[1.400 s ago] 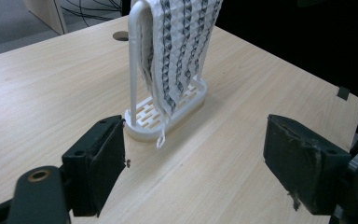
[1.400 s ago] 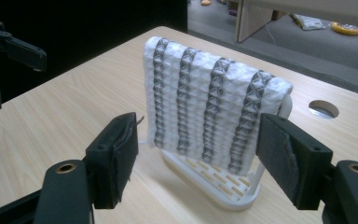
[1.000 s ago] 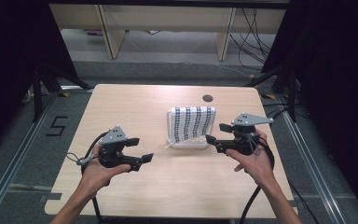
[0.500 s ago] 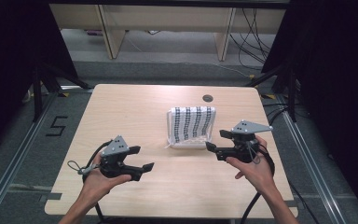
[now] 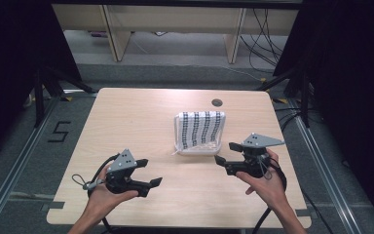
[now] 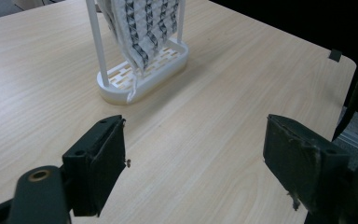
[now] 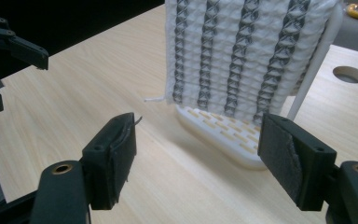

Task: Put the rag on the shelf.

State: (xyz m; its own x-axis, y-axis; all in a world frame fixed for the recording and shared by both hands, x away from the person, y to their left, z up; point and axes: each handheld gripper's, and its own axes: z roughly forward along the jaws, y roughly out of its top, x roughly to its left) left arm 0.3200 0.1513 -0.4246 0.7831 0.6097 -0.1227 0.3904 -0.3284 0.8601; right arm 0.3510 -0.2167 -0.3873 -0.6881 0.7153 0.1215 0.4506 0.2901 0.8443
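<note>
A pale wooden table (image 5: 141, 126) carries a white rack (image 5: 198, 147) draped with cloth (image 5: 203, 127).

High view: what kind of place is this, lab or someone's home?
Most likely a lab or recording station, not a home: a bare wooden table flanked by dark curtains, a "5" taped on the floor, loose cables behind, and one white rack draped with a patterned cloth.

Both forearms come in from six o'clock. The left hand (image 5: 108, 191) grips the left gripper (image 5: 149, 172), its jaws spread wide, pointing toward three o'clock. The right hand (image 5: 265, 178) holds the right gripper (image 5: 227, 152), jaws likewise parted, pointing toward nine o'clock.
</note>
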